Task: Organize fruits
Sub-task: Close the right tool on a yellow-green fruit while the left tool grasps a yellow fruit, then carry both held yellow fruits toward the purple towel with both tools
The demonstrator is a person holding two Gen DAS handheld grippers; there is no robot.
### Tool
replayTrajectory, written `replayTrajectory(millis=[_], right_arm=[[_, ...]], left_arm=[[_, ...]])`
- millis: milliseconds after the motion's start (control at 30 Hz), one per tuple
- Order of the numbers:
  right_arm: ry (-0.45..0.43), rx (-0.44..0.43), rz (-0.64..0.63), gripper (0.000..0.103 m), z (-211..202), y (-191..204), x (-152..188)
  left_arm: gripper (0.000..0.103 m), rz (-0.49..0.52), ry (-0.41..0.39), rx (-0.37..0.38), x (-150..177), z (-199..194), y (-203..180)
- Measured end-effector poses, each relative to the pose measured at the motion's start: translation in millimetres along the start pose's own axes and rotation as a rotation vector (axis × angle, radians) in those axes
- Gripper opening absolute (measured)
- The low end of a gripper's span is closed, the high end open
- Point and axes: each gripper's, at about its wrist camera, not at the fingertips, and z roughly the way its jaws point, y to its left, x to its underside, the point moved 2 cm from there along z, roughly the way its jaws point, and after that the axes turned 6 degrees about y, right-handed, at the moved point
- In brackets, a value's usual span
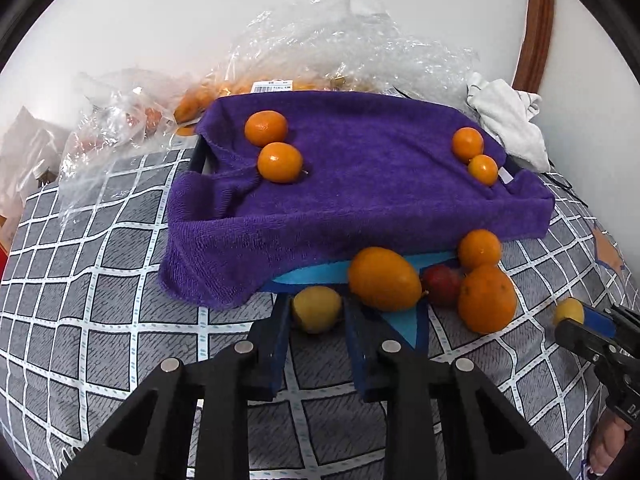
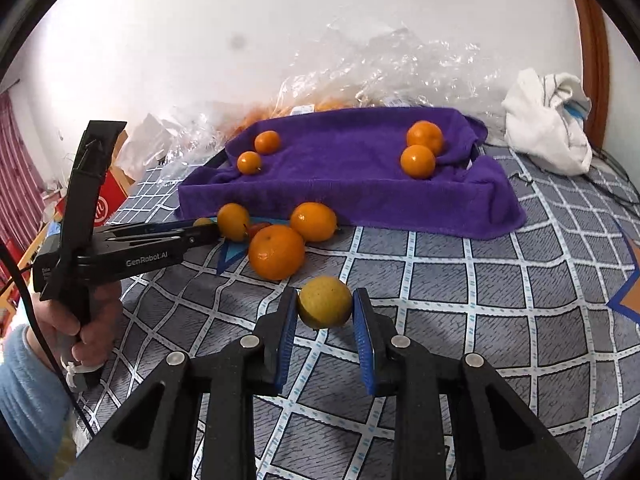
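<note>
The right hand-held gripper (image 2: 325, 312), low in the centre of the right wrist view, pinches a small round yellow-green fruit (image 2: 325, 302) between its blue pads; the fruit rests on the grey checked bedspread (image 2: 480, 300). It is nearly a ball, with no clear long axis.

The left hand-held gripper (image 1: 316, 312), low in its own view, is pressed onto a second yellow fruit (image 1: 317, 309) at the tips of its fingers. Just right of it lies an egg-shaped orange fruit (image 1: 384, 279), long axis running upper left to lower right, beside a small red fruit (image 1: 442, 290) and a round orange (image 1: 487, 298).

Behind them, four small oranges sit in two pairs on a purple towel (image 1: 360, 184). Only the right wrist view shows the person's hand (image 2: 88, 320) gripping the left tool's handle.
</note>
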Motion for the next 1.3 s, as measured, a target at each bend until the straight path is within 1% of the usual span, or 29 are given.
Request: replayTrajectory(millis=[100, 167, 300, 367, 467, 600, 700, 767, 833, 900, 1067, 1233, 1300], right_arm=[[0.0, -0.001, 0.026, 0.028, 1, -4, -1], [-0.001, -0.002, 0.033, 0.028, 0, -5, -1], [0.022, 0.017, 0.023, 0.028, 4, -3, -1], [0.041, 0.038, 0.017, 0.028, 8, -2, -1], [0.056, 0.061, 0.007, 0.028, 11, 0, -2], [0.055, 0.066, 0.004, 0.028, 11, -1, -1], [0.042, 0.074, 0.003, 0.028, 9, 0, 0], [0.034, 0.074, 0.004, 0.028, 7, -1, 0], [0.028, 0.073, 0.008, 0.028, 6, -1, 1], [0.028, 0.079, 0.014, 0.028, 5, -1, 1], [0.029, 0.104, 0.03, 0.028, 6, -2, 2], [0.0, 0.098, 0.064, 0.028, 0, -8, 1], [0.011, 0.12, 0.086, 0.028, 1, -11, 2]], left_arm=[[0.025, -0.018, -0.022, -0.024, 3, -7, 4], [0.025, -0.03, -0.022, -0.051, 6, -11, 10], [0.026, -0.034, 0.012, -0.039, 9, -8, 17], [0.026, -0.035, 0.002, -0.042, 9, -7, 18], [0.025, -0.067, -0.003, 0.002, 8, -6, 23], [0.025, -0.124, -0.024, 0.094, 10, -10, 36], [0.025, -0.17, -0.053, 0.144, 13, -14, 46], [0.025, -0.221, -0.086, 0.179, 15, -18, 53], [0.025, -0.254, -0.102, 0.179, 18, -21, 59], [0.025, -0.259, -0.105, 0.187, 18, -20, 60], [0.025, -0.233, -0.137, 0.174, 20, -28, 55], [0.025, -0.214, -0.163, 0.163, 19, -34, 52], [0.025, -0.22, -0.172, 0.17, 19, -36, 54]])
